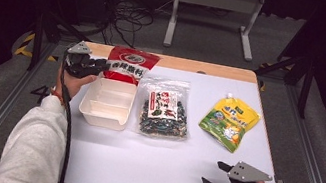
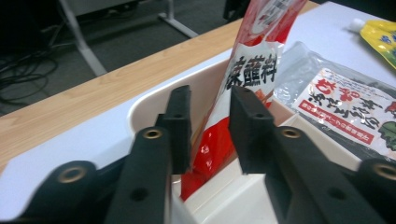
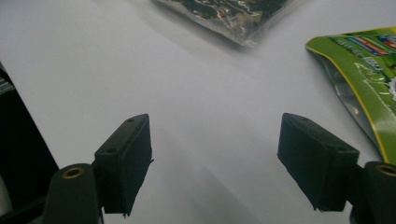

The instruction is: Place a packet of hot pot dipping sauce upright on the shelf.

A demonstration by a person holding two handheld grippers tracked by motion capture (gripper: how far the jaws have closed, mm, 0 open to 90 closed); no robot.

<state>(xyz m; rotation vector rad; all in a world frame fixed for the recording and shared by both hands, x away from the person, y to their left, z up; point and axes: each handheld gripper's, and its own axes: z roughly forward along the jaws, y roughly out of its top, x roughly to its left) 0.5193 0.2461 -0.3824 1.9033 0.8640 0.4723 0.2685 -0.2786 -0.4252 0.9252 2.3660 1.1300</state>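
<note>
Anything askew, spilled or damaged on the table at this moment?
Nothing spilled or torn. One oddity: the red packet stands tilted with its lower end in the white tray and its top leaning over the far rim. It sits between the left gripper jaws, which look parted rather than clamped on it.

red packet [image 2: 252,70]: top cut off | yellow pouch [image 3: 369,79]: cropped right

High view looks down on the table [image 1: 137,168]; gripper views sit close above it.
</note>
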